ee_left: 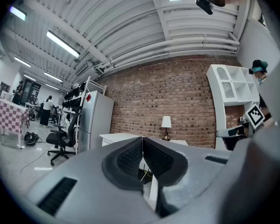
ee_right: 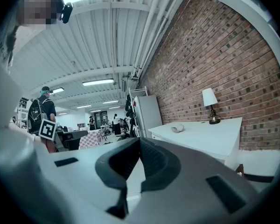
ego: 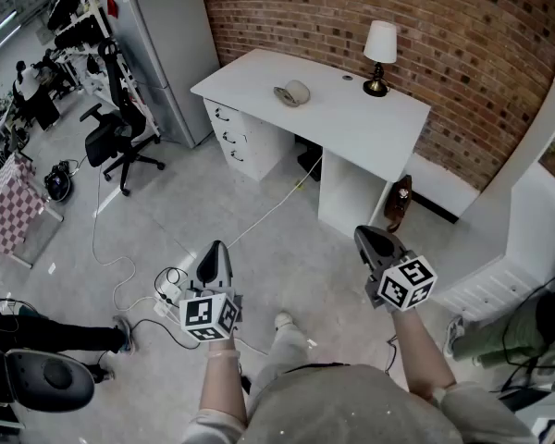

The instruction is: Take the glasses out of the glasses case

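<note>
You see the glasses case (ego: pixel 292 93), beige, rounded (lid state unclear), lying on the white desk (ego: pixel 351 123), near its middle

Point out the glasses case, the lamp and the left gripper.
glasses case (ego: pixel 292 93), head view, middle of its top.
lamp (ego: pixel 381 44), head view, its shade.
left gripper (ego: pixel 215 248), head view, between its fingertips.

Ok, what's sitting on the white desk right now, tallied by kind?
Glasses case: 1
Lamp: 1
Total: 2, not counting a small dark spot beside the lamp that is too small to identify.
</note>
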